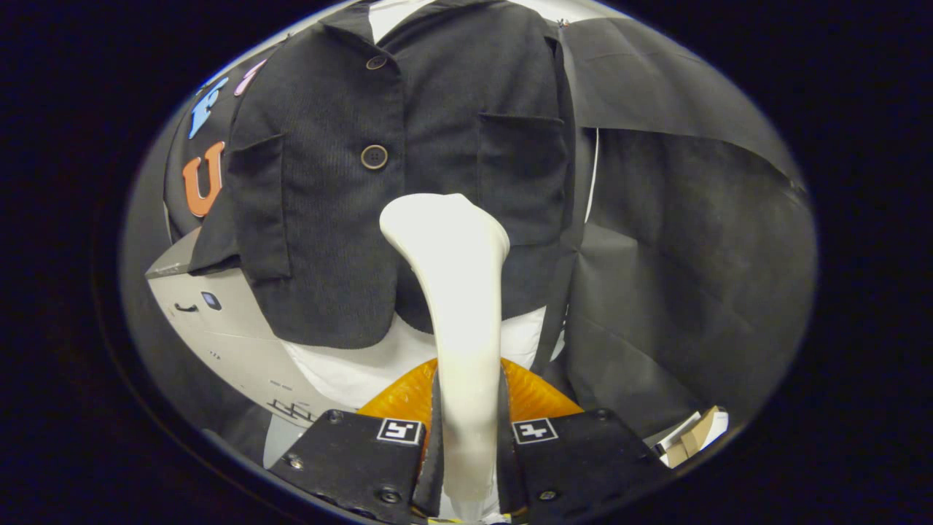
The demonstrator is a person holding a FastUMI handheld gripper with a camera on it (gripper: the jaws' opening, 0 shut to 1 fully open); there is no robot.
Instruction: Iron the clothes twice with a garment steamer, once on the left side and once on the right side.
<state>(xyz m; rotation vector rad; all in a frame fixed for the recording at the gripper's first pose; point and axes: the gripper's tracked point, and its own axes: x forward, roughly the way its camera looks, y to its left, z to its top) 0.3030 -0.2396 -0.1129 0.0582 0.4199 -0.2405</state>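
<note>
The garment steamer, a pale wand with a flared head, stands up from between the fingers of the gripper, which are closed against both sides of its handle and hold it. Its head sits in front of the lower middle of a dark buttoned jacket that hangs on the far side, over a white garment showing below the hem. An orange rounded thing lies just beyond the fingers, and a pale grey panel stands to the left.
</note>
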